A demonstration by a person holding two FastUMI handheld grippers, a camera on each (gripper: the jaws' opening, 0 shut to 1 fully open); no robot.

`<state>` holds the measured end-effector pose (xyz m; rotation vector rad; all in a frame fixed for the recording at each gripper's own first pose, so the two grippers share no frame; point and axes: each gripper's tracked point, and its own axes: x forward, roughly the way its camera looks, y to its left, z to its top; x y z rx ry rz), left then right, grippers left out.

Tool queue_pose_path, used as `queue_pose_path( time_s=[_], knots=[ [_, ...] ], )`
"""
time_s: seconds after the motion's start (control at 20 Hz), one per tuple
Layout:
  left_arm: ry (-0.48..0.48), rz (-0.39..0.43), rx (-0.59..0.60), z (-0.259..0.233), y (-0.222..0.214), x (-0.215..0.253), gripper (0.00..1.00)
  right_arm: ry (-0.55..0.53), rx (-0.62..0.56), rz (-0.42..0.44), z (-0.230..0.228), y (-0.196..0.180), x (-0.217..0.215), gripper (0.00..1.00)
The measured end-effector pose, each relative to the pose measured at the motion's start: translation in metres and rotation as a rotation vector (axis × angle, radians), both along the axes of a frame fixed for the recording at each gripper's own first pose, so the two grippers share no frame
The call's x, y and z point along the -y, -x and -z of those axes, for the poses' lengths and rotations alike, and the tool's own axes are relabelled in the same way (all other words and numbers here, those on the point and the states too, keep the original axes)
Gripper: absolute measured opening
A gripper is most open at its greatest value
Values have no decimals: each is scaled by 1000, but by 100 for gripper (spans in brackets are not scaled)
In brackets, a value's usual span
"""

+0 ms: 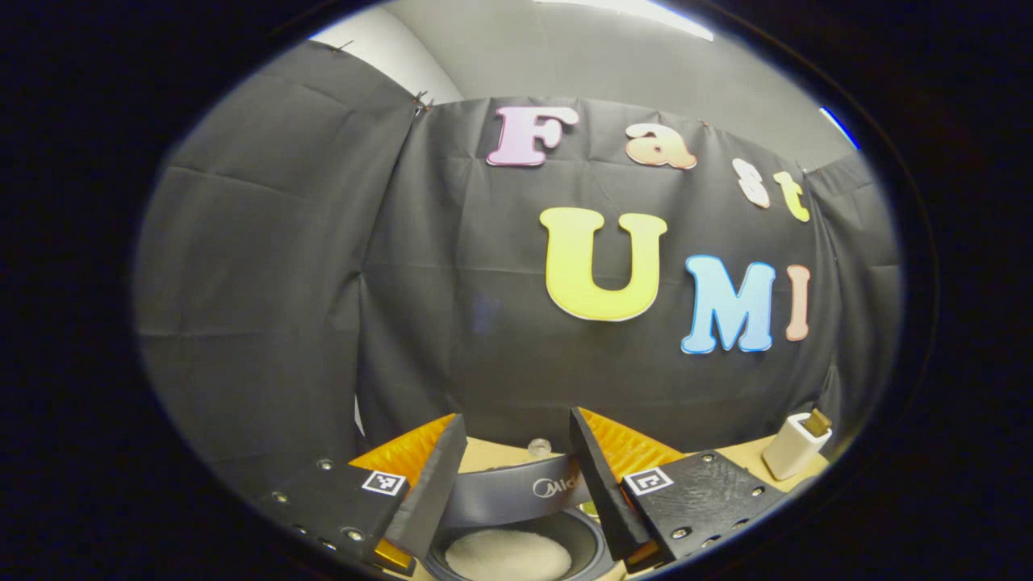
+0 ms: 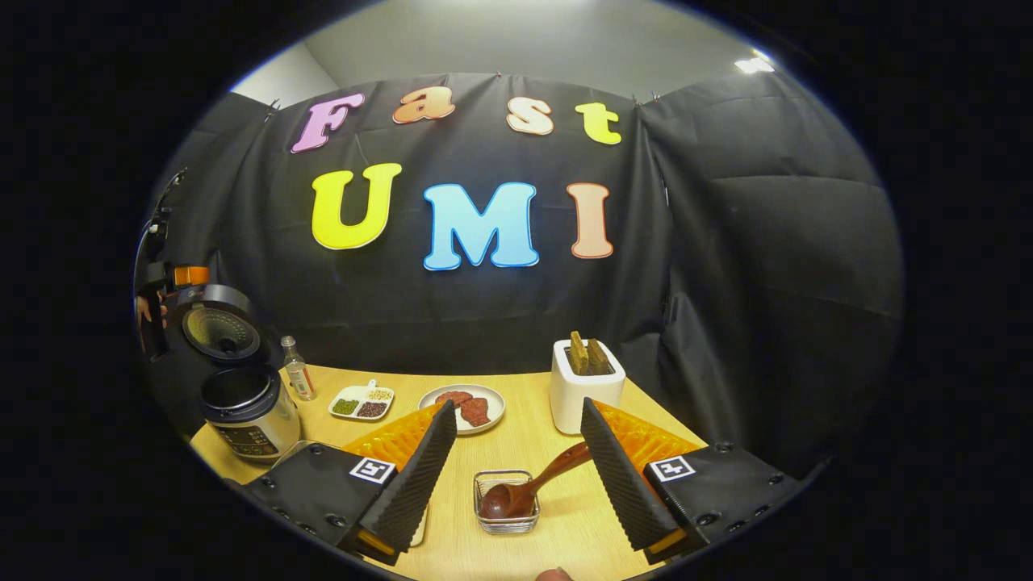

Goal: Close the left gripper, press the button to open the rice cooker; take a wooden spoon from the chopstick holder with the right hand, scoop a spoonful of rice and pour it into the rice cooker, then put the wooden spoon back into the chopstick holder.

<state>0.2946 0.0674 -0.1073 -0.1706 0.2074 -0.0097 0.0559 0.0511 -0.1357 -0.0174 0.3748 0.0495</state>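
Note:
In the right gripper view, the wooden spoon lies with its bowl in a small clear square dish on the table. Its handle slants up to the right and passes behind the right finger of my right gripper, which is open around it. The white chopstick holder stands just beyond, with wooden utensils in it. At far left the rice cooker has its lid raised. My left gripper is open above the cooker's grey band, with white rice in the pot below.
A plate of meat, a white tray of beans and a small bottle sit between the cooker and the holder on the wooden table. A hand holds the other gripper beside the raised lid. The holder is at the right in the left gripper view.

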Motion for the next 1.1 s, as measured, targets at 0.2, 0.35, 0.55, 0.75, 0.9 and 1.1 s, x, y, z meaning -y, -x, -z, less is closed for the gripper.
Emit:
queue_pose_path(
  time_s=[0.2, 0.35, 0.55, 0.75, 0.9, 1.1],
  knots=[
    [-18, 5, -32, 14, 21, 10, 82, -8, 3, -11, -4, 5, 11, 98],
    [-25, -1, -46, 29, 37, 18, 82, 1, 7, -15, -6, 8, 21, 98],
    [-45, 1, -62, 52, 55, 31, 82, 4, 0, -16, -6, 14, 32, 98],
    [-65, 5, -84, 73, 72, 38, 82, 10, -13, -19, -3, 17, 41, 98],
    [-69, 10, -108, 90, 82, 44, 82, 11, -23, -29, 0, 17, 39, 98],
    [-75, 15, -141, 112, 94, 50, 82, 24, -29, -57, 1, 15, 34, 98]
  ],
)
